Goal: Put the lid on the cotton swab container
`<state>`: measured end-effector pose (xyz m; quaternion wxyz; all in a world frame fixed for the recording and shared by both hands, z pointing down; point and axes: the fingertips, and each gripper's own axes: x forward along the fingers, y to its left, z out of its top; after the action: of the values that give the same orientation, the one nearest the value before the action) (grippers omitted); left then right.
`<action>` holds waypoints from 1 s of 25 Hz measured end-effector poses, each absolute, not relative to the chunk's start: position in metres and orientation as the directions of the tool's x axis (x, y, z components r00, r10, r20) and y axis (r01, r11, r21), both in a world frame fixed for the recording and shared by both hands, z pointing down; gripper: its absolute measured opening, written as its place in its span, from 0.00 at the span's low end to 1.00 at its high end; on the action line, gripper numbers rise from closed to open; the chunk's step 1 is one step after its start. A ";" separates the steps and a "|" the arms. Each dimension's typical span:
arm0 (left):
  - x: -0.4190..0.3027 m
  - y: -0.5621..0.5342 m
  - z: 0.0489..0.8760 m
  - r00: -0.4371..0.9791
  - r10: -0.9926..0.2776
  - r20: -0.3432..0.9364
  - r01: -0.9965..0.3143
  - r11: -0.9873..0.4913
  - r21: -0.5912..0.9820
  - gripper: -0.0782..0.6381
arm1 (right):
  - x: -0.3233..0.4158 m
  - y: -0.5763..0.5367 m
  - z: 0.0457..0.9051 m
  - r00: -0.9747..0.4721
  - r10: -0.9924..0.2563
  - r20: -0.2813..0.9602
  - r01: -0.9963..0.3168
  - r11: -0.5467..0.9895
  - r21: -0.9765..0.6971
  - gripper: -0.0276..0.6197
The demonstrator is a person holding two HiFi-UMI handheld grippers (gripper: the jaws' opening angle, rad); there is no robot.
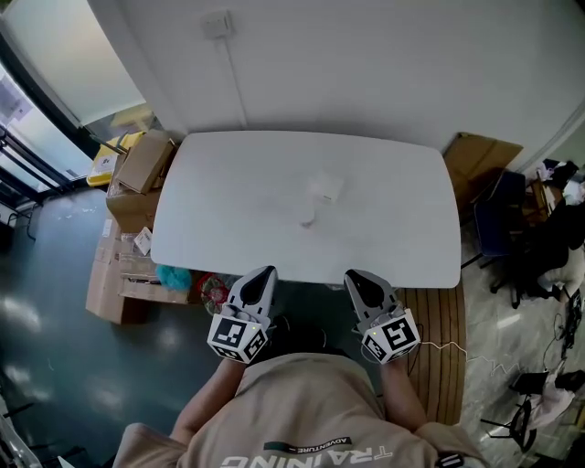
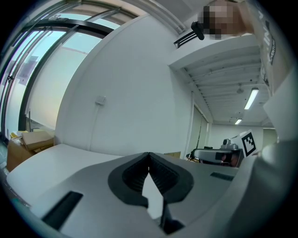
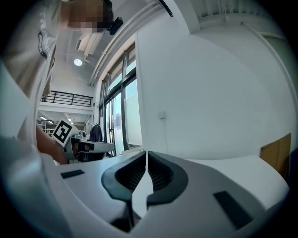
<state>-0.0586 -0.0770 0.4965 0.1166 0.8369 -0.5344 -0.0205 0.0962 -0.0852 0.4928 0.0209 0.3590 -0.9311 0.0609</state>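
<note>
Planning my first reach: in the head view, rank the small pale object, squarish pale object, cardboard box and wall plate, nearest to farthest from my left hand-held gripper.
1. Small pale object, nearest, ahead of the left hand-held gripper.
2. Squarish pale object, just behind it.
3. Cardboard box, past the table's left end.
4. Wall plate, back wall.

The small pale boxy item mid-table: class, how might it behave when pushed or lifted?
The boxy item looks small and pale, so probably light; on the smooth white table it would likely slide rather than tip. Its flat, squarish outline suggests no rolling. Too small here to judge stiffness.
</note>
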 end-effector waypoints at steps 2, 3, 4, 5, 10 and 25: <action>-0.066 -0.085 0.498 0.429 -0.898 0.094 -0.889 -0.402 0.218 0.13 | 0.089 -0.092 0.494 -0.742 -0.665 0.088 -0.670 0.735 -0.099 0.08; -0.070 -0.090 0.499 0.432 -0.897 0.093 -0.888 -0.405 0.218 0.13 | 0.085 -0.095 0.495 -0.742 -0.664 0.091 -0.670 0.736 -0.095 0.08; -0.074 -0.095 0.500 0.436 -0.896 0.091 -0.886 -0.409 0.216 0.13 | 0.081 -0.098 0.496 -0.741 -0.666 0.092 -0.672 0.735 -0.092 0.08; -0.078 -0.102 0.500 0.438 -0.895 0.087 -0.886 -0.413 0.213 0.13 | 0.078 -0.104 0.496 -0.737 -0.670 0.093 -0.676 0.731 -0.090 0.08; -0.094 -0.158 0.493 0.460 -0.886 0.062 -0.874 -0.439 0.209 0.13 | 0.070 -0.146 0.483 -0.687 -0.721 0.089 -0.726 0.682 -0.083 0.08; -0.088 -0.249 0.481 0.630 -0.776 0.033 -0.762 -0.610 0.216 0.13 | 0.040 -0.208 0.480 -0.611 -0.777 0.155 -0.790 0.610 -0.060 0.08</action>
<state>-0.0885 -0.2495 0.4813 0.1050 0.8968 -0.4287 -0.0319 0.0400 -0.2085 0.4803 0.0569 0.4376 -0.8953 0.0613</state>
